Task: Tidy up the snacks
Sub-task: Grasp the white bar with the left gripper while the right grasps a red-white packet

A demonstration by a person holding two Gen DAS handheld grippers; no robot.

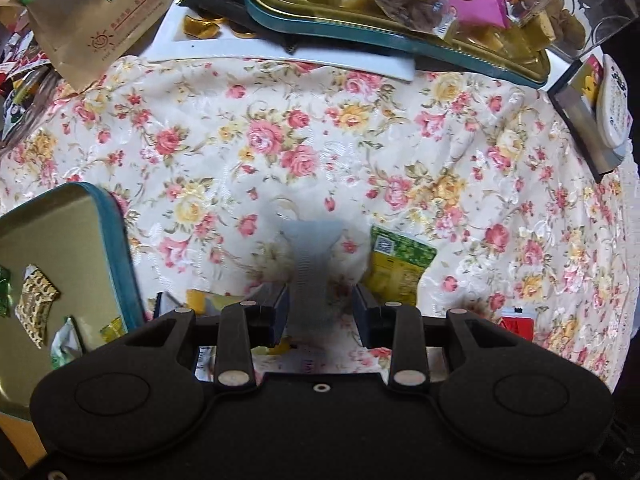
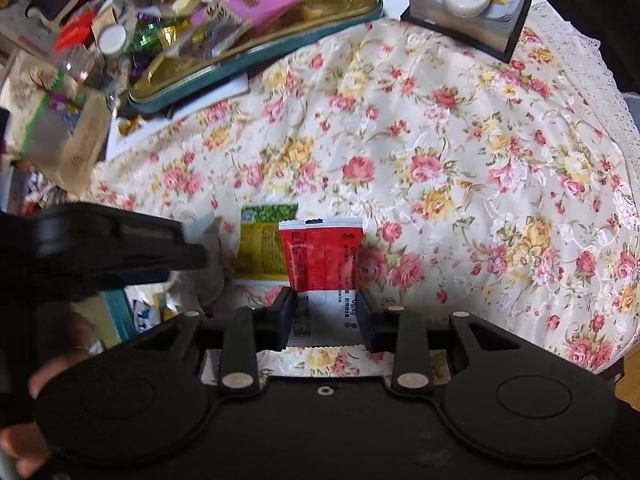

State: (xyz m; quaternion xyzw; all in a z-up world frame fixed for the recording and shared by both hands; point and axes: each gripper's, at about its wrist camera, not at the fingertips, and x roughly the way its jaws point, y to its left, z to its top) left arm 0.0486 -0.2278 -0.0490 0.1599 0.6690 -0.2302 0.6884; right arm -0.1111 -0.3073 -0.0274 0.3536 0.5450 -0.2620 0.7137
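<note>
One red packet [image 2: 320, 254] clamped in right gripper [image 2: 326, 314], long axis pointing away; left gripper [image 1: 320, 312] spread, empty.

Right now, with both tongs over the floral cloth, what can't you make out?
- Left wrist view: pale ribbed packet is blurred; grip unclear.
- Right wrist view: red foil sachet's lower end hidden by the right tongs.
- Gold tin tray: cut off at the frame edge.

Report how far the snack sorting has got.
Done: several wrappers already lie in the gold tray. In hand: the right tool is shut on a red-and-white sachet; the left tool is open over the cloth. Left: the green-yellow packet on the floral tablecloth.
</note>
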